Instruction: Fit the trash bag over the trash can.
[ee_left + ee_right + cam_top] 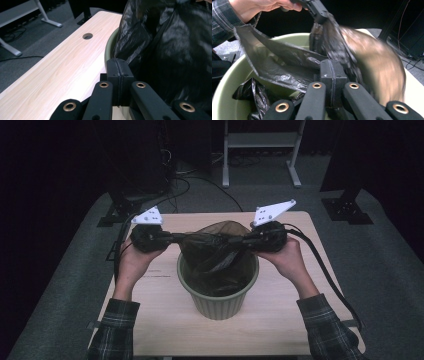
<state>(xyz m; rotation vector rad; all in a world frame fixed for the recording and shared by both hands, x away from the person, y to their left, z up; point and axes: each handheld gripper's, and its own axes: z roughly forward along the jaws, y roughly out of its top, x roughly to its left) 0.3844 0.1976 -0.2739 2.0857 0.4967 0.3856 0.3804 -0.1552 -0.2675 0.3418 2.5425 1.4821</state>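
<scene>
bag: black bin bag sits half inside the green bin, mouth stretched out sideways above the rim between the two grippers
bin: ribbed, pale green, stands mid-table on the light wood table
left gripper: left gripper at the bag's left edge, just above the bin rim – jaws fully together, pinching a fold of the bag's edge; in the left gripper view the pads meet with plastic bunched just past them
right gripper: right gripper at the bag's right edge, jaws closed on the film; right gripper view shows the pads pressed together, bag stretched away from them and blurred
left hand: left hand wraps the gripper body from below, forearm in a plaid sleeve coming up from the near edge
right hand: right hand mirrors it – both grippers lie roughly level, tips pointing inward at each other
table detail: round cable hole in the tabletop beyond the bin
writing: none readable
</scene>
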